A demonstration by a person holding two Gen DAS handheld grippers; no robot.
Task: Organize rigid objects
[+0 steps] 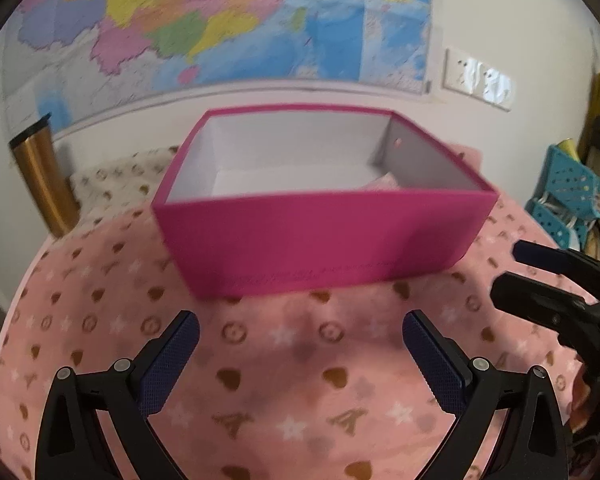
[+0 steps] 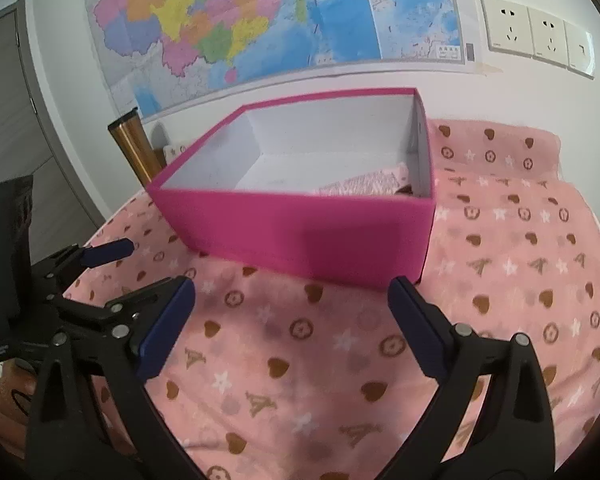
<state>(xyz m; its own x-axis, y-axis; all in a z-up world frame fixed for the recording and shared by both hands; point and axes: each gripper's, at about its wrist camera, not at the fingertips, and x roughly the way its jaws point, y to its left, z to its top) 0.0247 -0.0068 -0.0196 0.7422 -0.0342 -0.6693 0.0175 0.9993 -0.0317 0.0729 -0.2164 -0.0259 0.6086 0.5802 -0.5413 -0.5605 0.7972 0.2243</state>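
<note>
Magenta cardboard makes up the box [image 1: 320,236], an open-topped rectangular carton with a pale grey-white lining, which sits on the pink heart-and-star patterned cloth [image 1: 300,360] covering the surface, just ahead of both tools and near the wall with the map [image 1: 220,20]. Something pale pink and printed lies low in its far right corner [image 2: 372,184]; what it is cannot be told. By the look of it, the box is light and stiff along its edges but thin-walled, so a hard squeeze on the middle of a wall would likely bow or crease it, and the smooth paper skin may slide between rubber pads if lifted by one wall alone. The better hold seems to be at the rim close to a corner, where two walls brace each other, one finger inside and one outside, or a tool on each short end so the weight is shared. The soft cloth beneath may drag and bunch if the box is pushed rather than lifted. The left gripper [image 1: 300,344] has its fingers spread wide with nothing between them but cloth, short of the box's near wall. The right gripper [image 2: 292,312] is equally wide open and empty, its right finger [image 2: 412,316] near the box's near corner but not visibly touching
</note>
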